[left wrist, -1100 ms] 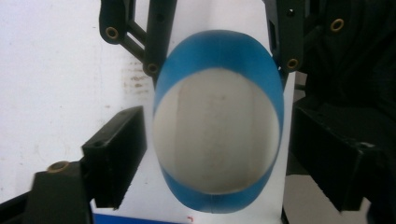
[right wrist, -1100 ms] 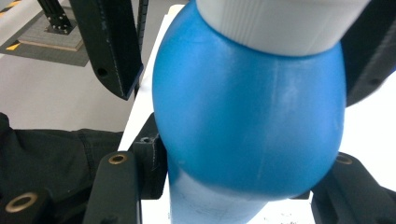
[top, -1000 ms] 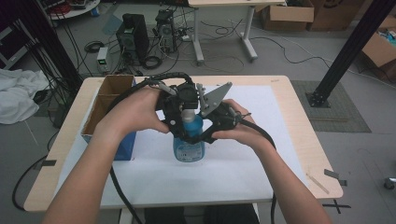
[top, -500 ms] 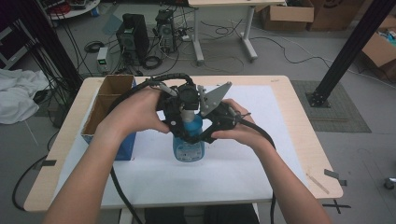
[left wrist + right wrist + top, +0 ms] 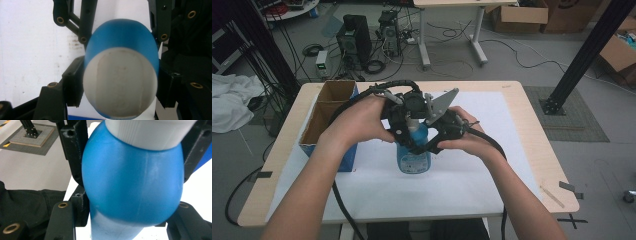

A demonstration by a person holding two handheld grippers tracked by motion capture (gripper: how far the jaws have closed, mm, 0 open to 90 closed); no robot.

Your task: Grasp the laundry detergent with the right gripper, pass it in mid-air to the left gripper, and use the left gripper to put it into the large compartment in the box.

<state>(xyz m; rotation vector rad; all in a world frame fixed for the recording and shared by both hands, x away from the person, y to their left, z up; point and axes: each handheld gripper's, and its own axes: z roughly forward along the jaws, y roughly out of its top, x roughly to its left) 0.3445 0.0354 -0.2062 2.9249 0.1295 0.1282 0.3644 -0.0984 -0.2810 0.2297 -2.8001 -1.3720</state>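
A blue bottle (image 5: 413, 150) with a white cap (image 5: 120, 82) stands upright on the white sheet (image 5: 472, 185) that covers the middle of the desk (image 5: 532, 125), just in front of the person, with an open cardboard box (image 5: 329, 107) beside it at the desk's left. Both tongs meet at the bottle's upper end. The right tongs (image 5: 432, 142) come in from the right and are clenched on the blue shoulder (image 5: 132, 182) just below the cap, one jaw on each flank. The left tongs (image 5: 120, 85) look straight down the bottle's long axis onto the cap and have just been closing; their jaws now press the cap from either side, so they grasp it. What the coming move turns on is that this axis runs vertically, in line with the left tongs, while the right tongs hold across it. Judging from this, a twist of the left hand (image 5: 357, 122) about that upright axis would loosen the cap, with the right hand (image 5: 467, 145) bracing the body against turning
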